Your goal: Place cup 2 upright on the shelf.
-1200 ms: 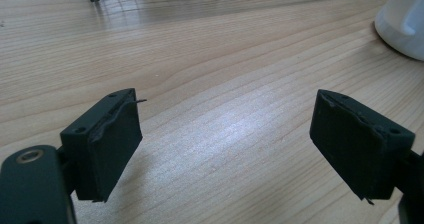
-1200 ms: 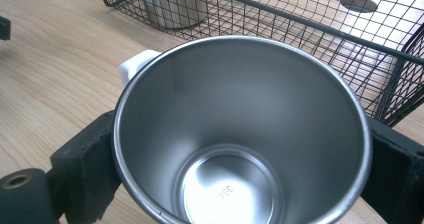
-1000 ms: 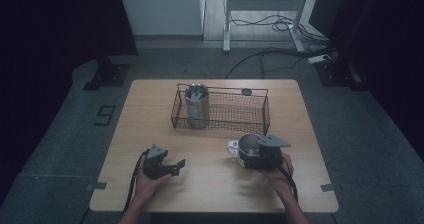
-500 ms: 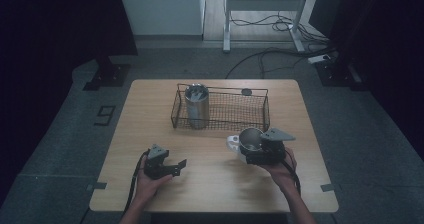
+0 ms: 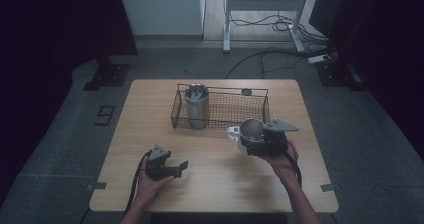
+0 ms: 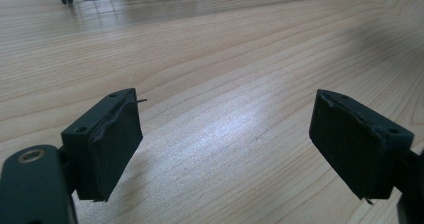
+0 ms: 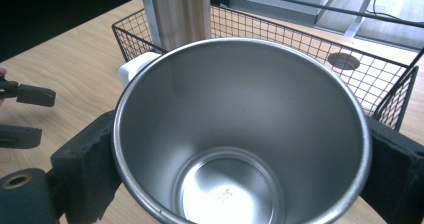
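The right gripper [image 7: 240, 170] is pinching a steel cup [image 7: 250, 99]. One black pad presses on each side of the cup's wall just below the rim. The cup stands upright with its mouth up and nothing inside, and a white piece shows against its outer wall on the far side. In the high view the right hand [image 5: 282, 161] holds the cup over the right half of the counter [image 5: 215, 194], just in front of the near wall of a wire basket [image 5: 225, 89]. I cannot tell whether the cup's base touches the wood.

The left gripper [image 6: 232, 144] has its jaws spread wide, with only bare counter between the pads and nothing touched. The left hand [image 5: 150, 181] holds it low over the near left part of the counter, well apart from the cup.

A tall steel tumbler [image 5: 196, 106] stands upright in the left end of the basket.
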Demonstrator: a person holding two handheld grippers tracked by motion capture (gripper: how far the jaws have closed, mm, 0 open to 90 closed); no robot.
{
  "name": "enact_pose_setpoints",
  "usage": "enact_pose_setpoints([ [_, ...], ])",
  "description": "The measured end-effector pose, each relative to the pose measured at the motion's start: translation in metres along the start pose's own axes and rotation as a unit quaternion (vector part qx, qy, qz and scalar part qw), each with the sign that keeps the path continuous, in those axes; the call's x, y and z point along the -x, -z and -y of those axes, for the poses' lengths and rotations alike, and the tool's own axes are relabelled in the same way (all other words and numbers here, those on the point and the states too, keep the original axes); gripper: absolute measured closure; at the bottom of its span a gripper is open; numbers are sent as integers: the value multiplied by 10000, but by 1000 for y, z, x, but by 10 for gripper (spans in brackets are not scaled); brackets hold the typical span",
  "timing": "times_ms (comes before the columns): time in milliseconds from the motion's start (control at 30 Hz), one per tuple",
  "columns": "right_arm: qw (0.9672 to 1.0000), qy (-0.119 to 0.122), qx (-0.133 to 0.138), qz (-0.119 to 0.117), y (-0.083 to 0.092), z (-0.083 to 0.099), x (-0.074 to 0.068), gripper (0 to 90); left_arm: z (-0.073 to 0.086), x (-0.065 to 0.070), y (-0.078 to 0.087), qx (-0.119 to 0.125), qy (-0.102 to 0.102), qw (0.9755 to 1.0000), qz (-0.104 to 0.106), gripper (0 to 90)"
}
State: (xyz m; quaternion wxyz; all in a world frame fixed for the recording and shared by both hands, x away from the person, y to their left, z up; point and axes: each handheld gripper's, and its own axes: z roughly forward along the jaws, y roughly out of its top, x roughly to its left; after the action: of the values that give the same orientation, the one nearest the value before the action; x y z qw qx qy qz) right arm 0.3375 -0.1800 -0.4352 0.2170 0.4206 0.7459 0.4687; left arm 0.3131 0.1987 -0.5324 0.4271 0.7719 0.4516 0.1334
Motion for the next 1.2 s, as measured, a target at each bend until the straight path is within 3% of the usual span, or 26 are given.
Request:
enact_pose_setpoints([
  [567,9999,49,73,52,-6,-23,5,65,0,0,0,-13,4,10000,-13,135],
  [1200,9998,55,34,164,-17,-33,13,65,0,0,0,-26,2,10000,-5,135],
])
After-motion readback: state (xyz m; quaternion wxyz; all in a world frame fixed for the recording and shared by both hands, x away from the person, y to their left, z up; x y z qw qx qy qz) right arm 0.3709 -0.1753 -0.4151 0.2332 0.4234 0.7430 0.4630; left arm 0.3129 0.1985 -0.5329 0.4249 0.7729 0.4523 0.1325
